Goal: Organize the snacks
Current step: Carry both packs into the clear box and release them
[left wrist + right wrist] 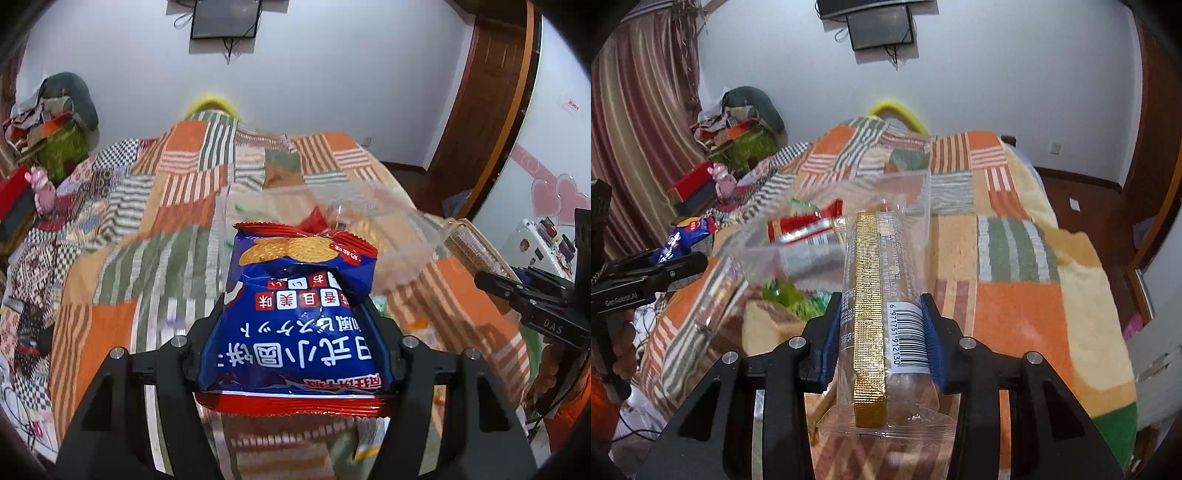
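Observation:
My left gripper (295, 314) is shut on a blue and red biscuit bag (299, 325), held up above the patchwork blanket. In the right wrist view the same bag (683, 236) sticks out of the left gripper (677, 264) at the left edge. My right gripper (881, 306) is shut on a clear-wrapped snack with a gold strip and a barcode (868, 295). Beyond both lies a clear plastic box (831, 236) on the bed, with red and green snack packets inside. That box (388, 229) looks blurred in the left wrist view, where the right gripper (513, 291) shows at the right edge.
A patchwork blanket (1015, 258) covers the bed. A heap of clothes and boxes (738, 125), a red box (694, 184) and a pink toy (722, 181) lie along the left side. A screen (879, 31) hangs on the wall. A wooden door (480, 110) stands at the right.

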### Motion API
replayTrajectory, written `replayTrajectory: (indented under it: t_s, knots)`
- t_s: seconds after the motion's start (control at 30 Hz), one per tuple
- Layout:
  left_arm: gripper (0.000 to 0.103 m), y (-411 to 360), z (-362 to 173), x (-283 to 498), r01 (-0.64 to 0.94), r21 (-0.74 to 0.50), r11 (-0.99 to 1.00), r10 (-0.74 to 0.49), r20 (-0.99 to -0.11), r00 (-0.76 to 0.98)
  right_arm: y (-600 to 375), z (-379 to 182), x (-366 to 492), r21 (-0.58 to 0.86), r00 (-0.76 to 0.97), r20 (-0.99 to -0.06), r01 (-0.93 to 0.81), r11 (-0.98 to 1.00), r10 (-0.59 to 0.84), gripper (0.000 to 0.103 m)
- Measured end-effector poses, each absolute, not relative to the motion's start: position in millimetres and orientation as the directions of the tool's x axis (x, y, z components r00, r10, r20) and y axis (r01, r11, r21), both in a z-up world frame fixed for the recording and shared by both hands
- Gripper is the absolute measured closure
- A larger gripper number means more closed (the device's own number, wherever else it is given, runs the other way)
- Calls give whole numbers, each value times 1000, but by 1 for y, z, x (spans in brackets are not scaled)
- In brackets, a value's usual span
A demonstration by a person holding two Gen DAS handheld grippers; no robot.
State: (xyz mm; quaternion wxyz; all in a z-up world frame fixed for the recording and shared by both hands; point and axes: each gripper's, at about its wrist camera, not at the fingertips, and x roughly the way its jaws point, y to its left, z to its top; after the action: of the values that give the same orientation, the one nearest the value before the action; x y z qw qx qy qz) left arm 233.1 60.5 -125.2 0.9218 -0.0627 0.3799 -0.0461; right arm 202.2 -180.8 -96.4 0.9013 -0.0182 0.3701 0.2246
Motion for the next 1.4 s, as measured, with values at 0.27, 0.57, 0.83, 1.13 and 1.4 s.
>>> replayTrajectory:
  t_s: [0.27,0.57,0.83,1.13,1.4]
  knots:
    - [38,47,-116,268,59,-121,991,-126,-682,720,-171,-76,222,122,675,-621,-419,900,399,66]
    - [38,34,-122,301,85,-121,989,-145,-687,712,-157,-69,257,121,698,-594,-414,902,400,66]
    - [38,25,-138,333,101,-124,987,-160,-715,680,-139,-87,284,118,666,-638,-411,904,386,66]
    - [38,18,-161,357,112,-132,985,-173,-746,643,-133,-106,305,135,609,-699,-402,905,375,66]
    - [37,19,-168,365,84,-151,985,-170,-756,632,-131,-113,311,123,594,-716,-410,904,367,66]
